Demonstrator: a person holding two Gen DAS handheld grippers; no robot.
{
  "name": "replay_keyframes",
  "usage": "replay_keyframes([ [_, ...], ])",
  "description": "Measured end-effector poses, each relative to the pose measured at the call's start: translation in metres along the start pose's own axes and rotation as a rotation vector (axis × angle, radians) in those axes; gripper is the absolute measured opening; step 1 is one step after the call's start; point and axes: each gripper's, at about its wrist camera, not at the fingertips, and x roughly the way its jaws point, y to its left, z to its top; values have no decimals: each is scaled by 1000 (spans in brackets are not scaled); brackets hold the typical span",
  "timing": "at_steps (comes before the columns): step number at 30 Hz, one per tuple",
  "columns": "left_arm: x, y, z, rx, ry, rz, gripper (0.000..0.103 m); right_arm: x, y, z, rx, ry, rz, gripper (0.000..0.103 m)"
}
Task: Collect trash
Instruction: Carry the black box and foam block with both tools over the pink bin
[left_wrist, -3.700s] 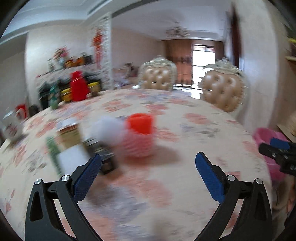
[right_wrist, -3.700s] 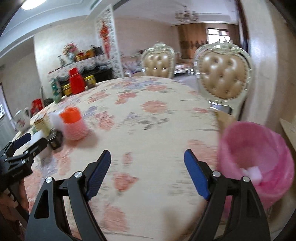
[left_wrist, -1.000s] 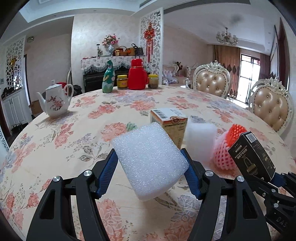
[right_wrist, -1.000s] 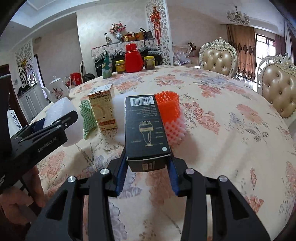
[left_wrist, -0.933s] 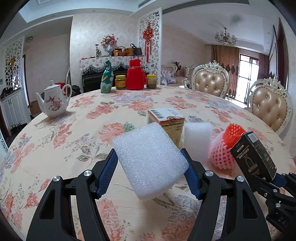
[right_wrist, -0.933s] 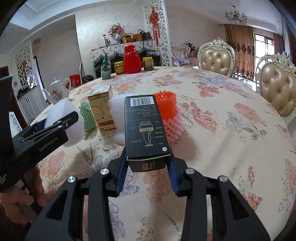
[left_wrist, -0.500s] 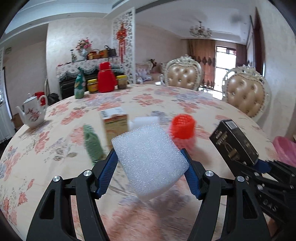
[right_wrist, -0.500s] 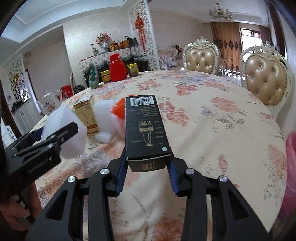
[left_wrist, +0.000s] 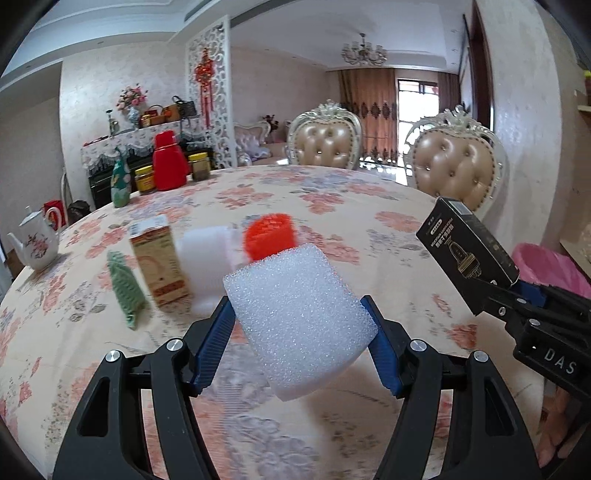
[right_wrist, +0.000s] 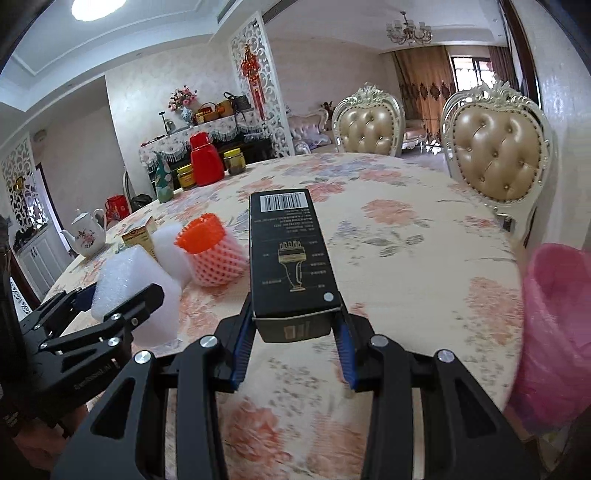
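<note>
Left gripper (left_wrist: 299, 328) is squeezing a white foam block (left_wrist: 295, 314) between its blue pads, holding it up off the worktop (left_wrist: 388, 206). Right gripper (right_wrist: 293, 328) is pinching a black box (right_wrist: 291, 254) by its near end, barcode end pointing away. A pink-lined trash bin (right_wrist: 557, 332) is sitting just past the worktop's right edge. More trash is sitting on the floral cloth: an orange foam net (right_wrist: 210, 251), another white foam piece (left_wrist: 207, 254) and a tan carton (left_wrist: 159, 266).
</note>
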Motion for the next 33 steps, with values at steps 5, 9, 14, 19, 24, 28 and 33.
replay_keyframes([
  [5, 0, -23, 3, 19, -15, -50, 65, -11, -15, -7, -19, -7, -32, 39],
  [9, -1, -40, 6, 26, -24, -98, 65, -20, -34, -14, -10, -7, -63, 39],
  [14, 6, -67, 10, 67, -12, -156, 65, -36, -61, -18, 15, -22, -110, 39],
  [19, 7, -103, 13, 125, -19, -222, 65, -57, -90, -19, 43, -50, -174, 39],
  [24, 8, -138, 15, 175, -32, -290, 65, -79, -126, -23, 86, -71, -245, 39],
  [28, 11, -164, 20, 208, -51, -359, 65, -94, -157, -27, 118, -76, -303, 39],
  [33, 20, -200, 33, 231, -51, -482, 65, -111, -197, -31, 166, -83, -381, 39],
])
